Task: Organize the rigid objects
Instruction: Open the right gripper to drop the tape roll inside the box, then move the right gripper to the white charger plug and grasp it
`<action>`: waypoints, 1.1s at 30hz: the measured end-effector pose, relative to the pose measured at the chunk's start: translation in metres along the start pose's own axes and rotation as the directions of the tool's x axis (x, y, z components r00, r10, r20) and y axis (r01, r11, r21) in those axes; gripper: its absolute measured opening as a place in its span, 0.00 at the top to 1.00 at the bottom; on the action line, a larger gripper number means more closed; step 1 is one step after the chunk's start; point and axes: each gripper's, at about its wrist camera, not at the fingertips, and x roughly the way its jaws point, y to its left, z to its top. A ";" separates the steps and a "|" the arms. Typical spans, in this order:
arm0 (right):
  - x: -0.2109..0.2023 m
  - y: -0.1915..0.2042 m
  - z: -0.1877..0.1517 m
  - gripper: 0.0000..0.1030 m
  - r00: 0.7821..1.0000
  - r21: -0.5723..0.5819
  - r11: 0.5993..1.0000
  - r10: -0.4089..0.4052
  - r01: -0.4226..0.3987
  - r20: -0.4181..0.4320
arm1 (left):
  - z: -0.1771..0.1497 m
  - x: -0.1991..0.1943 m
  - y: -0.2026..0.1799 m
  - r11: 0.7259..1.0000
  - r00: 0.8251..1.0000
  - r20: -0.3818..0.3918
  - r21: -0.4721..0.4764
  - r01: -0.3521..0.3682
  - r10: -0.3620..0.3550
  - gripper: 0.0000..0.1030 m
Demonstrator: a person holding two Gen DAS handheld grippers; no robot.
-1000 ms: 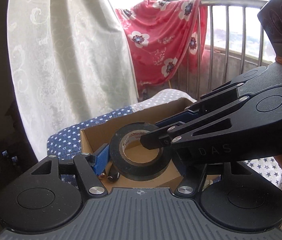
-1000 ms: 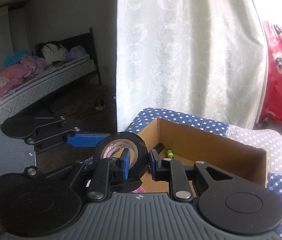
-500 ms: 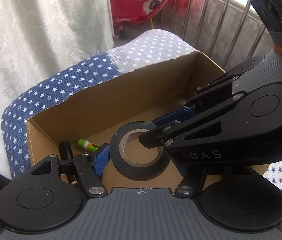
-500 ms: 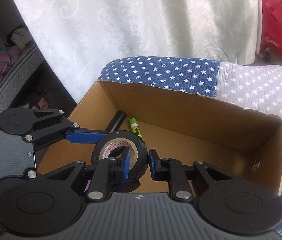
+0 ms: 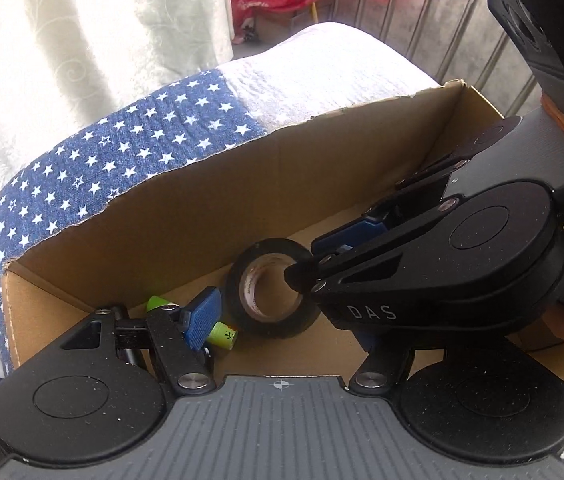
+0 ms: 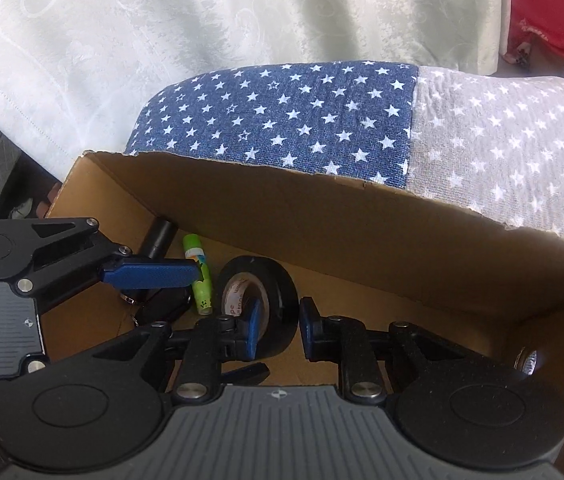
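Right hand-held gripper [image 6: 277, 330]: clenched on the wall of the tape roll [image 6: 259, 300], one blue pad inside the core, the other on the outer face. The roll stands on edge, low inside the cardboard box [image 6: 362, 216]; whether it rests on the box floor I cannot tell.

Left hand-held gripper [image 5: 277, 316]: released, jaws well apart. Its one visible blue pad sits beside the roll on the left, not pressing. It holds nothing.

Next to the roll, on the box floor: a green tube [image 6: 197, 276], lying flat just to the left, and a black cylinder [image 6: 159, 236] further into the left corner. Some small dark items lie under the left gripper; too hidden to name.

Beyond the box: star-print cloth [image 6: 282, 120], blue then grey, under and behind it. White curtain [image 6: 161, 40] and red flowered fabric [image 6: 554, 12] at the back.

Judgement on step: placing the roll in the box. To do it well, lower until the roll bears on the cardboard, tip it flat or lean it on a wall so it cannot roll, then let the pads part and lift straight up, drawing the inner pad out of the core. Keep clear of the green tube. The left gripper should stay out of the release path.
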 end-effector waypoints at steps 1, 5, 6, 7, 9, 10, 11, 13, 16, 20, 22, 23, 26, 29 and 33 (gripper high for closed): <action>-0.001 0.000 -0.001 0.77 1.000 0.001 1.000 -0.003 0.003 0.001 | 0.000 -0.004 0.000 1.000 1.000 0.009 -0.006 0.001 -0.001 0.33; -0.019 0.001 -0.005 0.77 0.999 0.016 1.000 0.022 -0.023 0.045 | -0.002 -0.027 0.000 1.000 0.998 0.058 -0.007 0.010 -0.010 0.31; -0.028 0.003 -0.007 0.77 0.997 0.018 0.999 0.029 -0.031 0.067 | -0.004 -0.034 -0.001 1.000 0.997 0.075 -0.006 0.005 -0.005 0.31; -0.037 0.004 -0.010 0.77 0.995 0.019 0.999 0.037 -0.039 0.088 | -0.006 -0.044 -0.002 1.000 0.995 0.100 -0.002 -0.010 0.010 0.31; -0.063 0.009 -0.018 0.77 0.988 0.005 0.998 0.057 -0.059 0.141 | -0.011 -0.060 -0.006 0.999 0.990 0.139 0.011 -0.033 0.031 0.31; -0.075 0.011 -0.023 0.77 0.984 0.000 0.998 0.060 -0.061 0.168 | -0.014 -0.068 -0.008 0.999 0.987 0.155 0.013 -0.038 0.036 0.31; -0.086 0.014 -0.029 0.77 0.980 -0.006 0.998 0.062 -0.062 0.190 | -0.016 -0.077 -0.009 0.999 0.984 0.175 0.014 -0.042 0.038 0.31; -0.112 0.019 -0.043 0.77 0.968 -0.017 0.998 0.070 -0.068 0.242 | -0.025 -0.095 -0.013 0.999 0.977 0.207 0.019 -0.048 0.043 0.31; -0.147 0.028 -0.066 0.77 0.947 -0.033 0.996 0.090 -0.084 0.308 | -0.042 -0.120 -0.022 0.998 0.964 0.260 0.033 -0.062 0.051 0.31; -0.186 0.046 -0.102 0.77 0.918 -0.089 0.993 0.104 -0.075 0.384 | -0.078 -0.153 -0.034 0.997 0.935 0.353 0.047 -0.059 0.039 0.31; -0.201 0.056 -0.124 0.77 0.903 -0.114 0.992 0.104 -0.062 0.418 | -0.100 -0.164 -0.039 0.998 0.913 0.407 0.042 -0.051 0.029 0.31; -0.206 0.060 -0.134 0.77 0.896 -0.122 0.991 0.107 -0.060 0.430 | -0.113 -0.169 -0.042 0.998 0.901 0.432 0.034 -0.051 0.032 0.31; -0.214 0.068 -0.167 0.77 0.880 -0.140 0.988 0.124 -0.066 0.459 | -0.149 -0.173 -0.056 0.997 0.874 0.484 0.033 -0.066 0.042 0.31; -0.205 0.072 -0.201 0.77 0.877 -0.126 0.989 0.127 -0.076 0.463 | -0.188 -0.167 -0.078 0.994 0.842 0.536 0.043 -0.104 0.065 0.31; -0.184 0.067 -0.240 0.77 0.868 -0.064 0.995 0.094 -0.072 0.487 | -0.220 -0.145 -0.101 0.995 0.830 0.555 0.042 -0.096 0.056 0.31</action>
